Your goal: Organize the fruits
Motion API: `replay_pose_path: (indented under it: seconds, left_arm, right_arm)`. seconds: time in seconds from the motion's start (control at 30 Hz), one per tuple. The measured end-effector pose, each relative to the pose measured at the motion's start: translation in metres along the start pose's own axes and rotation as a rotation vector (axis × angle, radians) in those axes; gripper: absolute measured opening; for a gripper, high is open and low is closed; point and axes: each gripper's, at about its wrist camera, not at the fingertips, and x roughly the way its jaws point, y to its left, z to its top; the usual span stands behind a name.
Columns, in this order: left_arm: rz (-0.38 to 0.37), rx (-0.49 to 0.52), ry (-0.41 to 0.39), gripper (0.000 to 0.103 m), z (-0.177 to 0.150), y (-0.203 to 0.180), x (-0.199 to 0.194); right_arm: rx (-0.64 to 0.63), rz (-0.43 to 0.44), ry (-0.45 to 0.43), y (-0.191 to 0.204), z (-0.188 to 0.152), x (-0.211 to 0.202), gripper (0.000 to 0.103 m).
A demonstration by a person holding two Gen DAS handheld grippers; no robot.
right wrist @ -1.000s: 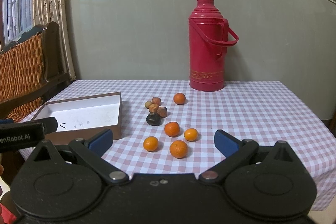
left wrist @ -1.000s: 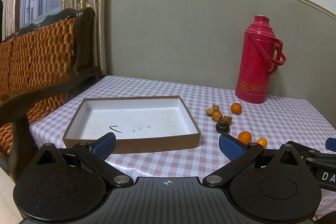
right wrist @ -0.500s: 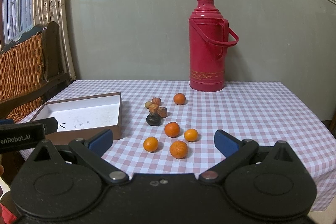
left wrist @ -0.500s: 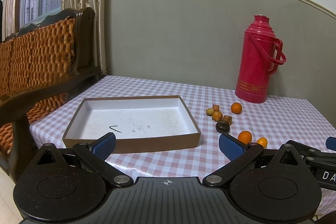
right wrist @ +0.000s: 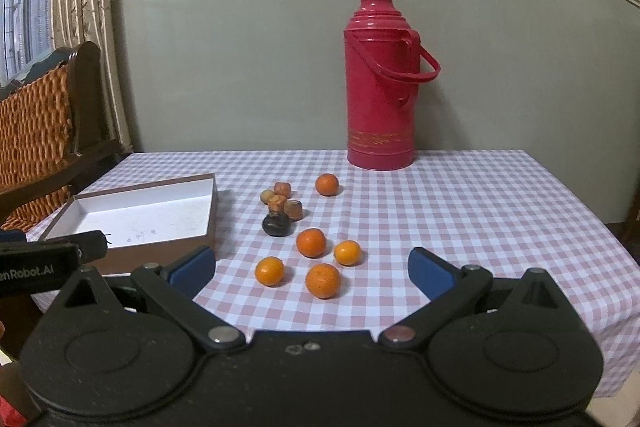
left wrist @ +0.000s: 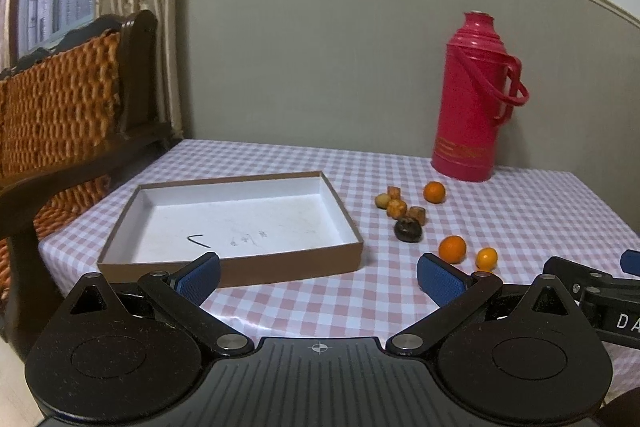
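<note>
A shallow brown box point(left wrist: 234, 219) with a white inside lies on the checked tablecloth; it also shows in the right wrist view point(right wrist: 136, 215). To its right lie several small oranges point(right wrist: 323, 280), a dark fruit point(right wrist: 276, 225) and a few brownish fruits point(right wrist: 295, 209). In the left wrist view the oranges point(left wrist: 452, 249) and the dark fruit point(left wrist: 407, 229) sit right of the box. My left gripper point(left wrist: 318, 277) is open at the table's near edge, in front of the box. My right gripper point(right wrist: 311, 267) is open just short of the nearest oranges. Neither holds anything.
A tall red thermos point(right wrist: 380, 83) stands at the back of the table point(right wrist: 500, 211) near the wall. A wooden chair with a woven orange back point(left wrist: 60, 115) stands to the left of the table. Curtains hang behind it.
</note>
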Motion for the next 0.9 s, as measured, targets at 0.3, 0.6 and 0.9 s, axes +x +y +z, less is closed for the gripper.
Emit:
replay_pose_path:
  seconds: [0.3, 0.6, 0.9]
  left_arm:
    - [-0.030, 0.067, 0.017, 0.103, -0.006, -0.020, 0.017]
    - [-0.065, 0.161, 0.044, 0.103, -0.022, -0.046, 0.044]
    - [-0.098, 0.184, 0.059, 0.103, -0.033, -0.052, 0.074]
  right_arm:
    - [0.013, -0.051, -0.002, -0.020, -0.009, 0.007, 0.097]
    - [0.051, -0.085, 0.024, -0.043, -0.023, 0.027, 0.097]
    - [0.068, -0.044, 0.062, -0.043, -0.030, 0.055, 0.088]
